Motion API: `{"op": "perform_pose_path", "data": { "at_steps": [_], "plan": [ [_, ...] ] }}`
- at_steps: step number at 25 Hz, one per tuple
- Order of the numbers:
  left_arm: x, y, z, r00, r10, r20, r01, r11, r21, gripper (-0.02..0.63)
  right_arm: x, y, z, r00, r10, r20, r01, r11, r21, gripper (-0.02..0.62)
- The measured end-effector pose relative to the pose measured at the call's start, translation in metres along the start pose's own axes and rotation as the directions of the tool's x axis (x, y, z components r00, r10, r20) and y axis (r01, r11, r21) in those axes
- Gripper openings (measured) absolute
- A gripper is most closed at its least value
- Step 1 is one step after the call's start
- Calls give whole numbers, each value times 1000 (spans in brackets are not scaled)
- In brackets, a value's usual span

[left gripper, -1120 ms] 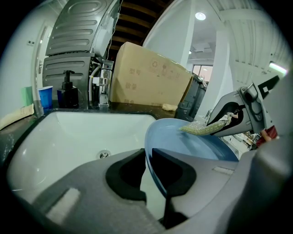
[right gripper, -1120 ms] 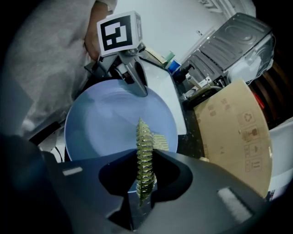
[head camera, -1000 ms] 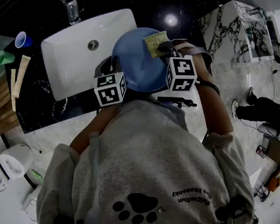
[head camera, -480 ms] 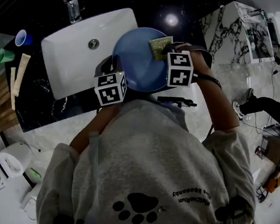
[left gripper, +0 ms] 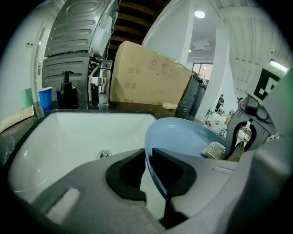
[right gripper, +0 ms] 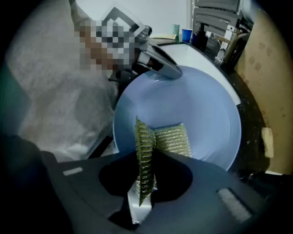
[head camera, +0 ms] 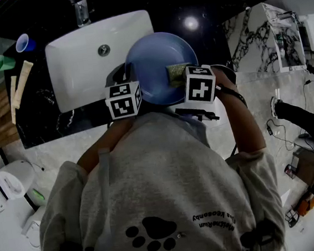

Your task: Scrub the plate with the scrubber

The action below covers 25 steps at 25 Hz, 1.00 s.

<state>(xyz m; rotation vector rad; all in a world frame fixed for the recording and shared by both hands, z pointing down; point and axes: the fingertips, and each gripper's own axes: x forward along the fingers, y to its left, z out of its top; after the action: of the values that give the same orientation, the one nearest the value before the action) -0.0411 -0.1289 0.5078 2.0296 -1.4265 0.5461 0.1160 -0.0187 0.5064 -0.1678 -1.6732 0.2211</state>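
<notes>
Blue and smooth, the plate (head camera: 153, 61) is round, hard and shallow. It looks slippery, and I think it could break if it drops. Your left claw (left gripper: 154, 176) is clamped on its rim at about 8 o'clock, which is a good spot to hold. The plate is up in the air at the 3 o'clock side of the white sink (head camera: 77, 58), over the dark worktop (head camera: 39, 123). The scrubber (right gripper: 171, 139) is green-gold, soft and bumpy, and folded in two. Your right claw (right gripper: 145, 183) pinches it tight and presses it on the plate near 4 o'clock. It bends easily, so push gently.
</notes>
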Motion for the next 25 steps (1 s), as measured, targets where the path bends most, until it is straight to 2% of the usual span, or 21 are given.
{"op": "perform_pose_path", "data": {
  "at_steps": [2,7,16,21,25],
  "plan": [
    [0,-1,0,1000,-2,-1,2,1000,7,54,0,12,6,998,55,41,-56,998,18,67],
    [1,-1,0,1000,-2,0,2,1000,5,54,-6,27,21,984,126,124,-132,990,41,67],
    [1,-2,0,1000,-3,3,3,1000,8,52,2,49,45,934,239,264,-260,964,49,67],
    [1,-2,0,1000,-9,5,9,1000,9,51,2,58,65,880,299,369,-344,937,62,67],
    [1,-1,-1,1000,-14,5,14,1000,5,49,-12,63,85,810,337,480,-401,915,34,69]
  ]
}}
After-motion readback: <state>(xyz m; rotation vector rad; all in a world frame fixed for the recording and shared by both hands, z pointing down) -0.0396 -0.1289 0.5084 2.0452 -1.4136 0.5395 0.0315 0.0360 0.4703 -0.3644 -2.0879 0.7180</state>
